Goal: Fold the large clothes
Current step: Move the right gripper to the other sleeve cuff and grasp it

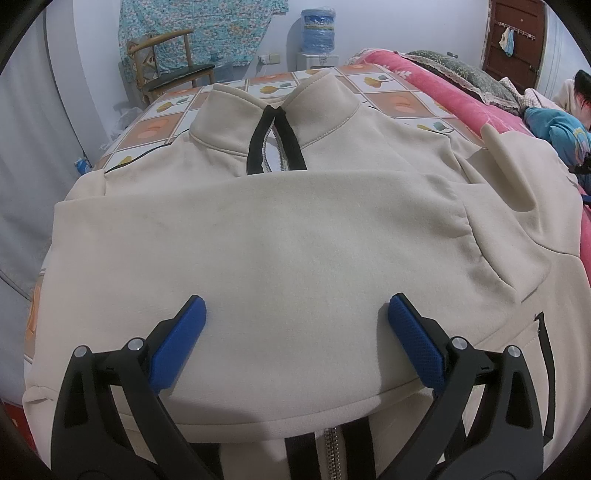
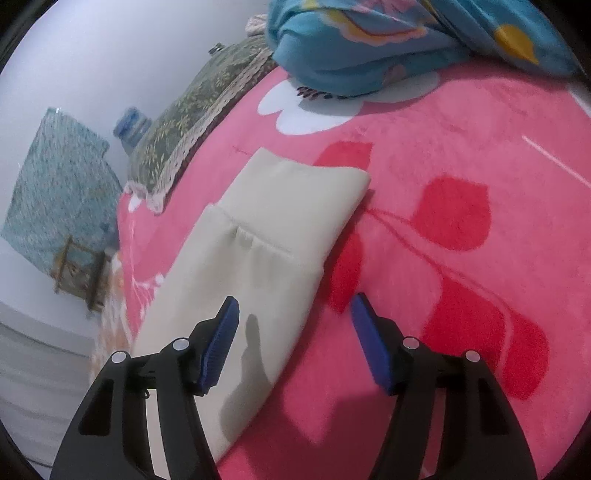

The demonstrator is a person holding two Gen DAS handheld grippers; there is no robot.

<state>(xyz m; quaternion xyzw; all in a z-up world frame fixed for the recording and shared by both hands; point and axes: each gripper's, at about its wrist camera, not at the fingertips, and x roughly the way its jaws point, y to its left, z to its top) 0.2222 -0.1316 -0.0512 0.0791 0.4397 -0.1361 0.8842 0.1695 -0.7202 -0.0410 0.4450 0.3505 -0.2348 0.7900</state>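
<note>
A cream zip jacket (image 1: 295,229) lies flat on the bed, with its stand collar (image 1: 321,107) at the far side. One sleeve is folded across the chest. My left gripper (image 1: 295,301) hovers open over that folded sleeve, its blue pads wide apart and holding nothing. In the right wrist view the other sleeve (image 2: 258,266) stretches out over the pink blanket, with its cuff (image 2: 306,195) furthest away. My right gripper (image 2: 294,300) stands open over the sleeve's right edge. Its left finger is above the cloth, its right finger above the blanket, and neither pad presses on the fabric.
A pink flowered blanket (image 2: 461,295) covers the bed's right side, with a blue quilt (image 2: 369,44) and a green pillow (image 2: 192,118) on it. A tiled-pattern sheet (image 1: 166,125) lies under the jacket. Behind stand a chair (image 1: 166,62) and a water bottle (image 1: 317,29). A person (image 1: 576,99) is at the right edge.
</note>
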